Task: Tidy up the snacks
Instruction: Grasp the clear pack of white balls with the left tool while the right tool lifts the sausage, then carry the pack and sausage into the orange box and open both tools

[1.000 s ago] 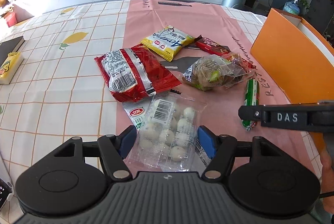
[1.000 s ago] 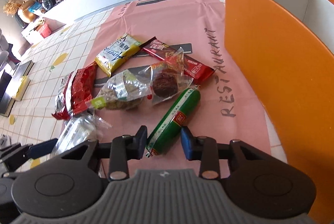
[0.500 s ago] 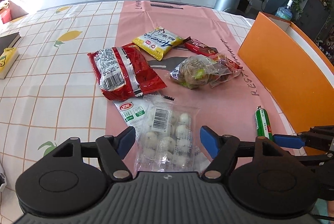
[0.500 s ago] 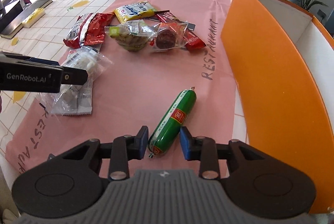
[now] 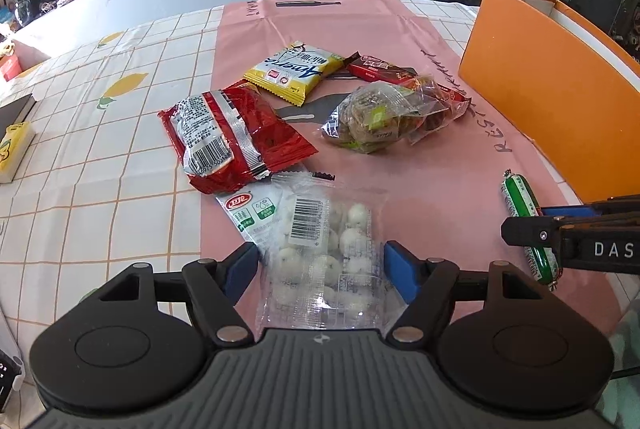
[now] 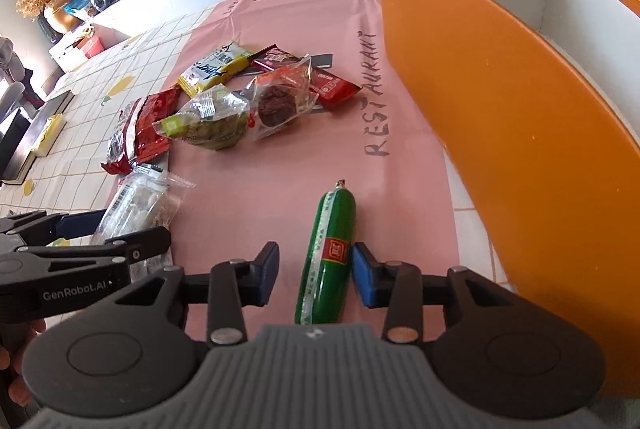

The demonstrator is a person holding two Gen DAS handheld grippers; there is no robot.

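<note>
Since you dragged the green sausage (image 6: 330,249) clear of the pile: it now lies alone on the pink mat (image 6: 260,189), at 12 o'clock from the right gripper (image 6: 314,269), with the orange box (image 6: 520,109) just beside it at 2 o'clock.
Right gripper: a second ago both pads hugged the sausage. Now only the right pad touches it and a gap shows at the left pad, so it is not clamped, though the jaws are drawing in.
Left gripper (image 5: 320,265): its jaws stand apart and are closing around the bag of white balls (image 5: 320,249), which has stayed flat on the mat at 12 o'clock.
Remaining pile: unmoved, at 11 o'clock in the right wrist view.
Meaning for you: neither snack is secured; I judge both need a firm pinch before lifting into the box.
</note>
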